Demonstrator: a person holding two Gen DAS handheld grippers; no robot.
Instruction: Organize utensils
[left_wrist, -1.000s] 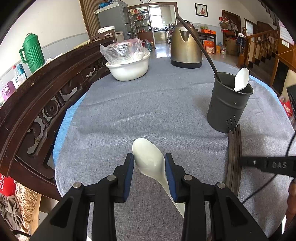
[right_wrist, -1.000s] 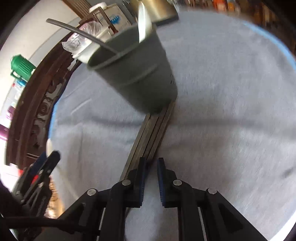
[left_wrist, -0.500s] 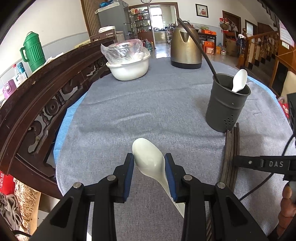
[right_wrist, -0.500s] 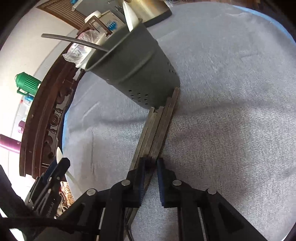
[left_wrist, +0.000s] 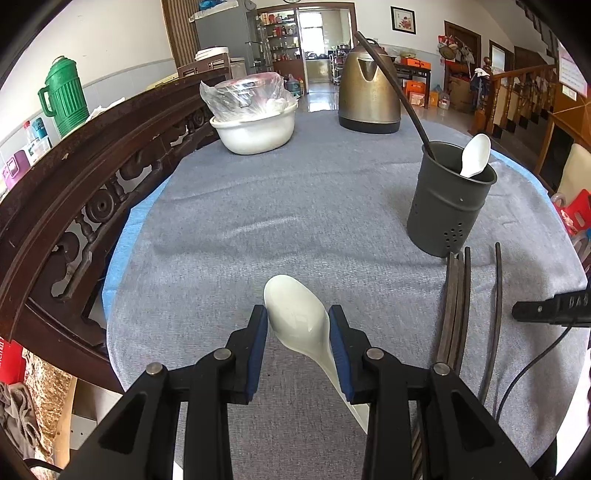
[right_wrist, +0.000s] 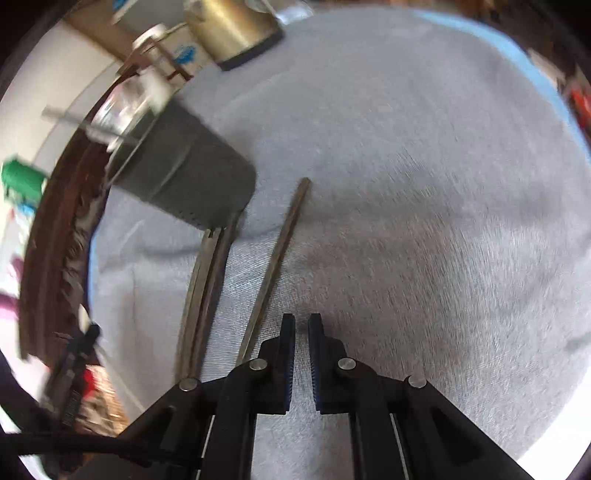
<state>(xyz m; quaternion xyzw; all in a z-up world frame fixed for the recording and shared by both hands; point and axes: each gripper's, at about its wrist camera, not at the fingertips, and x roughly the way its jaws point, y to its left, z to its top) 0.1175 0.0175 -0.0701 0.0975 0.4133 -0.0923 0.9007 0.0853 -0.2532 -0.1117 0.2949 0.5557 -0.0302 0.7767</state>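
Nearest in the left wrist view: left gripper (left_wrist: 297, 326) clamped on a white spoon (left_wrist: 297, 319), bowl forward between the blue pads, handle trailing back and to the right under the right-hand finger. Spoon looks lifted clear of the grey cloth (left_wrist: 258, 229).

Right gripper (right_wrist: 301, 334) has its jaws nearly shut with a narrow gap, nothing between them; view blurred. A single chopstick (right_wrist: 275, 258) lies just left of its tips. A bundle of chopsticks (right_wrist: 205, 291) lies further left, far ends touching the holder's foot.

Beyond: dark holder (left_wrist: 448, 208) upright, already containing a second spoon (left_wrist: 476, 155) and a long dark handle.

Step in hand, as judged: carrying the spoon to the holder. Next move calls for carrying it forward and right, over the rim, tipping the handle down, then releasing.
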